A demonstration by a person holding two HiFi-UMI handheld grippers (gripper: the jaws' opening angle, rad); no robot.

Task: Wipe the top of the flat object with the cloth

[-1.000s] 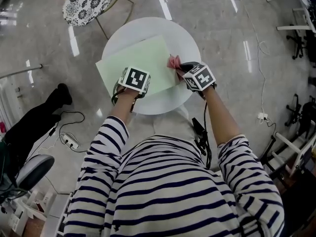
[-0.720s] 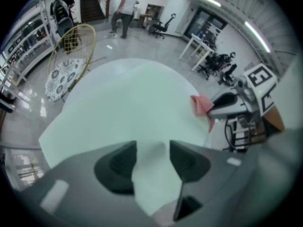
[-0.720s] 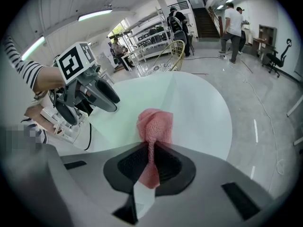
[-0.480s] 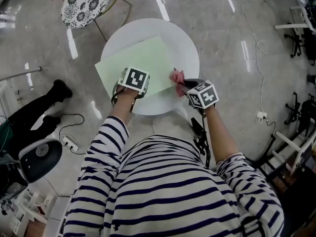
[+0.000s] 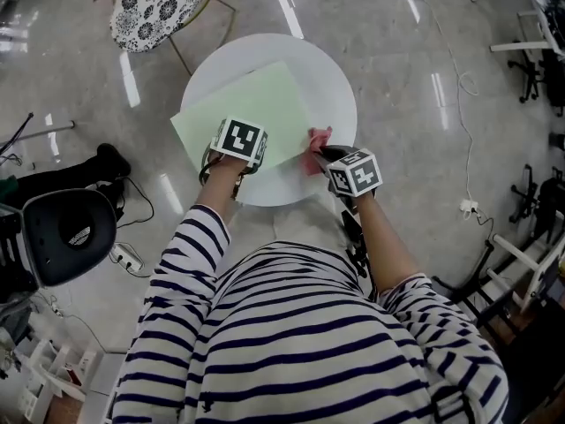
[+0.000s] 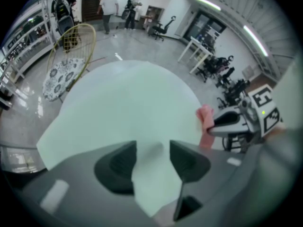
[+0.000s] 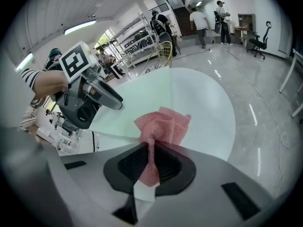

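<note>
A pale green flat sheet point(image 5: 252, 104) lies on a round white table point(image 5: 328, 69). In the left gripper view my left gripper point(image 6: 152, 146) stands open at the sheet's point(image 6: 123, 112) near corner. That corner lies between the spread jaws. My right gripper point(image 7: 152, 148) is shut on a pink mesh cloth point(image 7: 163, 124). The bunched cloth point(image 5: 316, 141) sits at the sheet's right edge, near the table's front, partly over white tabletop point(image 7: 208, 112). In the head view each gripper's marker cube hides its jaws.
A patterned round chair point(image 5: 154, 7) stands beyond the table on the left. A dark round seat point(image 5: 69, 235) and a power strip with cables point(image 5: 124, 253) are on the floor at left. Office chairs point(image 5: 538, 60) stand at the far right. People stand far back point(image 7: 199, 18).
My right gripper has drawn the pink cloth along the sheet's right edge toward me. The left gripper has stayed put. The dark round seat at left has come further into view.
</note>
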